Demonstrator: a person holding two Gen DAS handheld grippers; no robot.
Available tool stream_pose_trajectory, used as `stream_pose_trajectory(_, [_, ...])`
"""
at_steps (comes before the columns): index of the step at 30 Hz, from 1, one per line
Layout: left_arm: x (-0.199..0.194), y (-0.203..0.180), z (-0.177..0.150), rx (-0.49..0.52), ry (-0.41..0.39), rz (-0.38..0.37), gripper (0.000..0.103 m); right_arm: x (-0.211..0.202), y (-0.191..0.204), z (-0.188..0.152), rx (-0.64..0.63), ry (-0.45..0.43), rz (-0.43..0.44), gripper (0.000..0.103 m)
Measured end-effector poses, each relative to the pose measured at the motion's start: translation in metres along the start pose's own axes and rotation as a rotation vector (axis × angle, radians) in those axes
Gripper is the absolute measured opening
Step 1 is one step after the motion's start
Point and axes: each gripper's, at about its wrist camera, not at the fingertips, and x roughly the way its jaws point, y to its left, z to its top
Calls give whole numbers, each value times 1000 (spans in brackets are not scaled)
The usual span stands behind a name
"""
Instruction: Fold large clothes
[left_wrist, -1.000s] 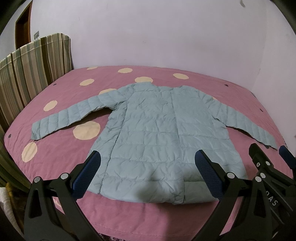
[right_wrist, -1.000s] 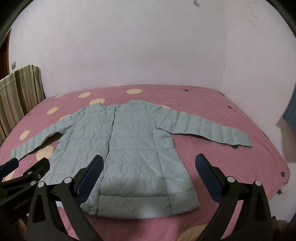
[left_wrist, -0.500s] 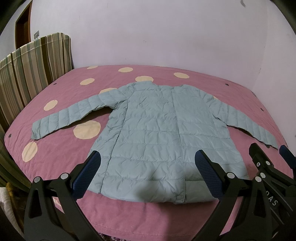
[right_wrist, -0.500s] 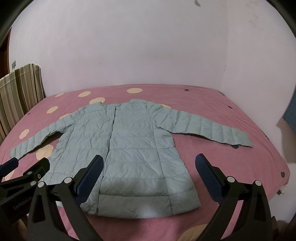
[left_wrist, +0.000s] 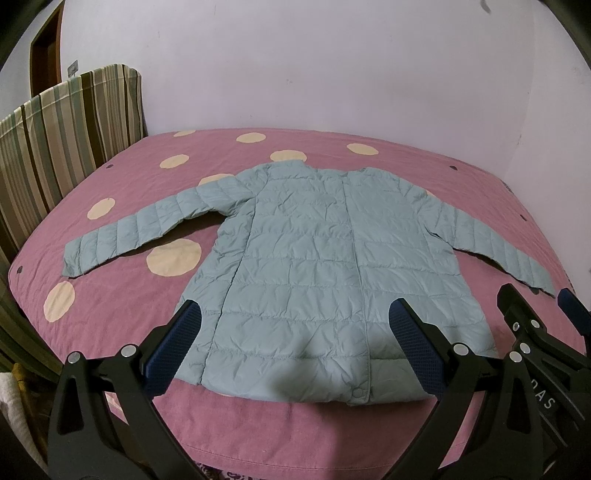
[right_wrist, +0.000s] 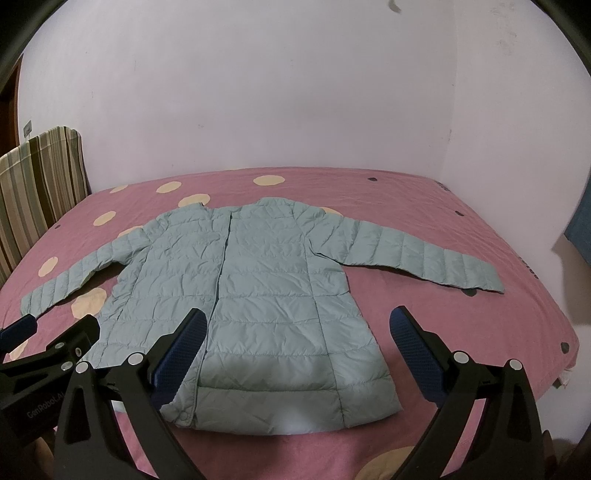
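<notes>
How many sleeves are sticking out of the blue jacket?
2. One sleeve lies spread to the left of the jacket on the pink bedcover; the other sleeve stretches out to the right.

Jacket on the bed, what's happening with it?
A person is holding two grippers above the near edge of a pink bed, getting ready to fold the jacket. The jacket lies flat with both sleeves spread out to the sides. The left gripper and the right gripper are both open and hover by the jacket's bottom hem, holding nothing. No fold has been made yet.
</notes>
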Motion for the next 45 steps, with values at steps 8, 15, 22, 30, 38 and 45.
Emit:
stream_pose_trajectory(8, [0, 1, -1, 0, 2, 0, 101, -1, 0, 2, -1, 1, -1, 98])
stream_pose_trajectory(15, [0, 0, 0, 0, 3, 1, 101, -2, 0, 4, -3, 1, -2, 98])
stream_pose_trajectory(22, [1, 1, -2, 2, 5, 1, 101, -3, 1, 5, -3, 2, -1, 98])
stream_pose_trajectory(30, [21, 5, -10, 14, 31, 1, 101, 15, 1, -3, 9, 32, 9, 98])
stream_pose_trajectory(38, [74, 35, 8, -53, 58, 62, 101, 68, -45, -1, 112, 85, 5, 98])
stream_pose_trajectory(45, [138, 99, 11, -183, 134, 201, 101, 122, -145, 4, 342, 109, -2, 98])
